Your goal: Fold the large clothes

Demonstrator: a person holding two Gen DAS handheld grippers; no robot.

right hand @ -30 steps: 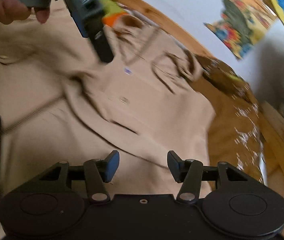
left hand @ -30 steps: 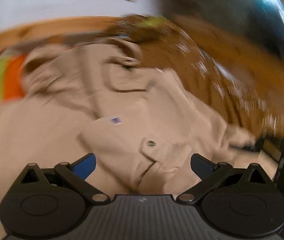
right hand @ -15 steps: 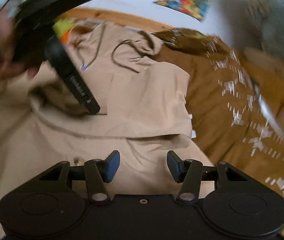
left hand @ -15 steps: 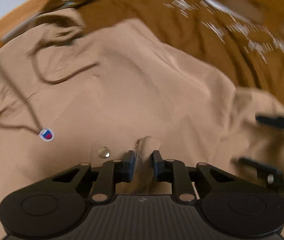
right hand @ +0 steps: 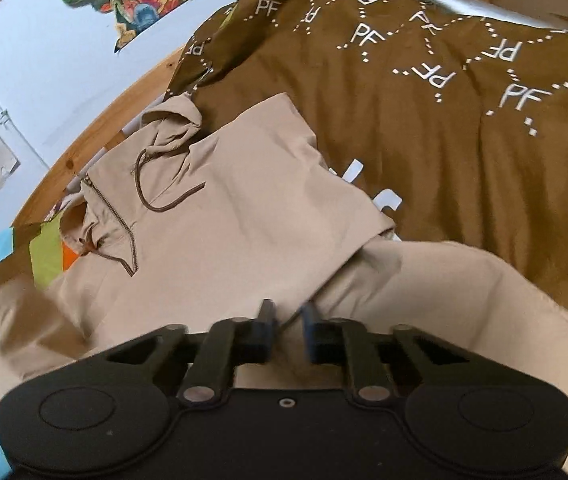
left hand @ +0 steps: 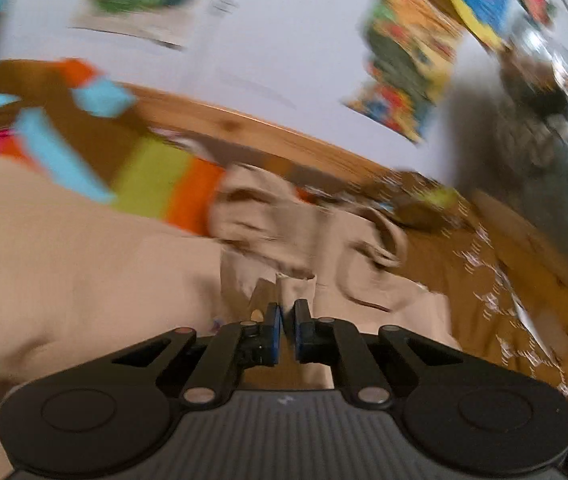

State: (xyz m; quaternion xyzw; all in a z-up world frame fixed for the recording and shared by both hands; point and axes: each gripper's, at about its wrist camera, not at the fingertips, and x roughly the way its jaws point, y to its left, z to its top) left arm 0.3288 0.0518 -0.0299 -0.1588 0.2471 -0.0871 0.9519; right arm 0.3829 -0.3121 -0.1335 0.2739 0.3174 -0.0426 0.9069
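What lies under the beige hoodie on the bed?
The beige hoodie lies on a brown bedspread printed with white PF letters; a striped cloth peeks out at its collar side. Whatever lies beneath its middle is covered.

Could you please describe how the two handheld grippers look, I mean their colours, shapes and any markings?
The left gripper has a black body with a ribbed grey top plate bearing a small pale mark, two round black discs, angled link arms with silver pivot pins, and blue pads on its fingers. The right gripper has the same shape, but its top plate is smooth black with a small screw. No sleeves or hands show.
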